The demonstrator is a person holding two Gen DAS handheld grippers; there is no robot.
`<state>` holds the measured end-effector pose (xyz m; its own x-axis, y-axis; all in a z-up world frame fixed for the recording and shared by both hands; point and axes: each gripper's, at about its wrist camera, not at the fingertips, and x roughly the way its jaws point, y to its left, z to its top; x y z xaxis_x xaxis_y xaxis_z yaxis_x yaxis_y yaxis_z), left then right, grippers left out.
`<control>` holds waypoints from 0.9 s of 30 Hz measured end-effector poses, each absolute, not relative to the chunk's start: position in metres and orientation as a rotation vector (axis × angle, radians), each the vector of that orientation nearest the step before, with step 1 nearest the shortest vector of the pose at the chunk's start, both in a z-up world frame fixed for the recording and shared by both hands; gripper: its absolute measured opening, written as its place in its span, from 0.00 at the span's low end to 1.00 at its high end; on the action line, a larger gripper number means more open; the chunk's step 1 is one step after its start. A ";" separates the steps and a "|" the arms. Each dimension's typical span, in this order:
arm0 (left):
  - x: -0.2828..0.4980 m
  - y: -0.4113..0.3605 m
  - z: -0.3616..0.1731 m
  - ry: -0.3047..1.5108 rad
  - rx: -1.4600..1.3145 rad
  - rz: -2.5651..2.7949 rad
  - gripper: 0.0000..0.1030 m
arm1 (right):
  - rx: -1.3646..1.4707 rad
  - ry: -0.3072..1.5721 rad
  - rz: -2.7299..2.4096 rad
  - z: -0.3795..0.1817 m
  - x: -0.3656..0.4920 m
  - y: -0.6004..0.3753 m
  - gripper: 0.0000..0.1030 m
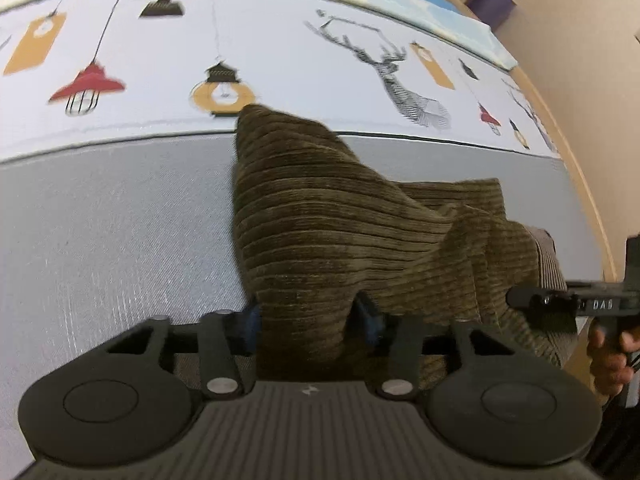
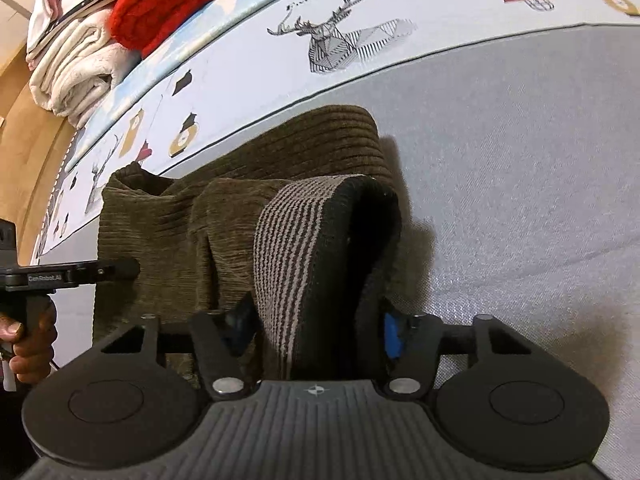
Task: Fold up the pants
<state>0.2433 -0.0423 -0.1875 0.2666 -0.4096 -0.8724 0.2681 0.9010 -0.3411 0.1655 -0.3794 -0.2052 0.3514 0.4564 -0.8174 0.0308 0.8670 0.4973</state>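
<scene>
While the olive corduroy pants hang bunched above the grey bedcover, the left gripper pinches a fold of them between its blue-padded fingers. To its right the right gripper clamps the striped waistband, the cloth draping forward from both pairs of tongs. Beyond them runs a sheet printed with lamps and deer; folded towels lie far left of the right gripper.
</scene>
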 end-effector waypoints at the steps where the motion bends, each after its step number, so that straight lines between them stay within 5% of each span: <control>1: 0.242 -0.044 -0.184 1.210 -0.121 -0.463 0.40 | 0.468 1.184 0.288 -0.202 0.166 -0.379 0.54; 16: 0.292 0.029 -0.086 0.830 -0.158 -0.361 0.36 | 0.525 0.744 0.434 -0.126 0.228 -0.329 0.47; 18: 0.306 0.039 -0.083 0.779 -0.147 -0.314 0.46 | 0.494 0.704 0.414 -0.123 0.250 -0.314 0.49; 20: 0.315 0.047 -0.086 0.739 -0.105 -0.149 0.55 | 0.473 0.710 0.331 -0.130 0.275 -0.301 0.67; 22: 0.320 0.054 -0.093 0.774 -0.115 -0.071 0.54 | 0.382 0.744 0.203 -0.139 0.293 -0.287 0.74; 27: 0.309 0.021 -0.114 0.877 0.039 -0.267 0.42 | 0.304 0.787 0.221 -0.149 0.300 -0.273 0.70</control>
<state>0.3088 0.0211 -0.1145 0.6082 -0.2153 -0.7640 0.2475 0.9660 -0.0751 0.3001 -0.2732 -0.1485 0.6864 0.3067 -0.6594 -0.0820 0.9336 0.3489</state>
